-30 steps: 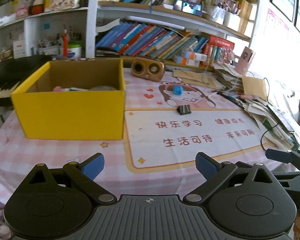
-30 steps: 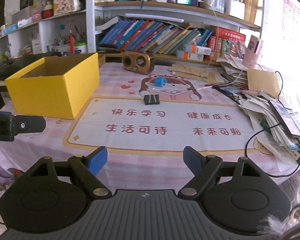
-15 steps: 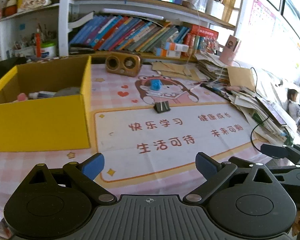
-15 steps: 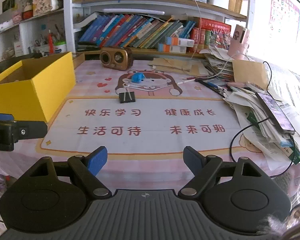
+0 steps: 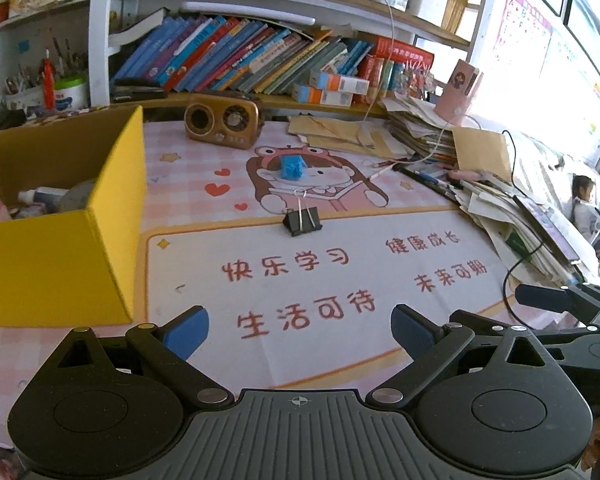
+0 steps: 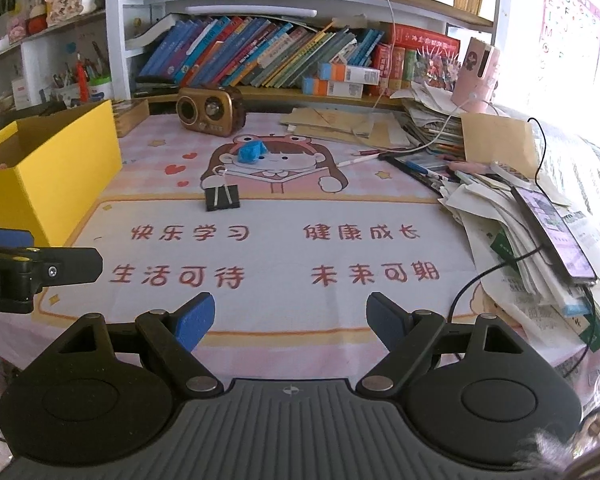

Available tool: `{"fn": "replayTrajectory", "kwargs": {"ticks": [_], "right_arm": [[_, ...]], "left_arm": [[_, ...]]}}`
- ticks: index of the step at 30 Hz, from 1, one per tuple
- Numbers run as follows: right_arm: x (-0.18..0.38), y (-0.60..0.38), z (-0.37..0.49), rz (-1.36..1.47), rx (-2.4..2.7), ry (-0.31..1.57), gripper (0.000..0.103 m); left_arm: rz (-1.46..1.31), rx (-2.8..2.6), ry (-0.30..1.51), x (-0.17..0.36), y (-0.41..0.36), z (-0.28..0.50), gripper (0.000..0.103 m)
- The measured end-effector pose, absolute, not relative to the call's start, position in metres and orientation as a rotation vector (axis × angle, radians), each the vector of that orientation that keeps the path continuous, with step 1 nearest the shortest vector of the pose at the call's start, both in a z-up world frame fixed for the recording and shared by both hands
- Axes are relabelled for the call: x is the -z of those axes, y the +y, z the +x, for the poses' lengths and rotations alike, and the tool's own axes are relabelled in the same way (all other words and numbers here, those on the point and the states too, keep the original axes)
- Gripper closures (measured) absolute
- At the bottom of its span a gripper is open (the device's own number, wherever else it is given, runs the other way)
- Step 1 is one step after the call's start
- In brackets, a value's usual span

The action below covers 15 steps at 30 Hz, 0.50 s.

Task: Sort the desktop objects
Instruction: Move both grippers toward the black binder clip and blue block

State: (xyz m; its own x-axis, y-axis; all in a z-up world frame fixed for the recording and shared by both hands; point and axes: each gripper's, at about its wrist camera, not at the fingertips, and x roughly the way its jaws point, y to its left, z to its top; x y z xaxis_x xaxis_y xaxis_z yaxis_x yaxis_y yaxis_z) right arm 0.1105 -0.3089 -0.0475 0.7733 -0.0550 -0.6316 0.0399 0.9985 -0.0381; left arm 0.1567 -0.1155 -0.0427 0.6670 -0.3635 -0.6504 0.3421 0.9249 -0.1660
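Both my grippers, left (image 5: 300, 330) and right (image 6: 290, 320), hover over the printed mat (image 6: 276, 256), fingers spread apart, nothing between them. Ahead on the mat: 1 black binder clip (image 5: 302, 219), with 1 blue crumpled piece (image 5: 292, 167) just behind it. Yellow box (image 5: 56, 256) sits at left with a few items inside.
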Motion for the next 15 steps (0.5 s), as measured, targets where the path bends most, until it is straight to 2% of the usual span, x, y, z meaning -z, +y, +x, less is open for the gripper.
{"fn": "replayTrajectory", "kwargs": {"ticks": [15], "right_arm": [[0.050,-0.362,0.179,-0.023,-0.012,0.701,0.021]], "left_arm": [[-0.053,0.319,0.787,0.054,-0.166,0.207,0.004]]}}
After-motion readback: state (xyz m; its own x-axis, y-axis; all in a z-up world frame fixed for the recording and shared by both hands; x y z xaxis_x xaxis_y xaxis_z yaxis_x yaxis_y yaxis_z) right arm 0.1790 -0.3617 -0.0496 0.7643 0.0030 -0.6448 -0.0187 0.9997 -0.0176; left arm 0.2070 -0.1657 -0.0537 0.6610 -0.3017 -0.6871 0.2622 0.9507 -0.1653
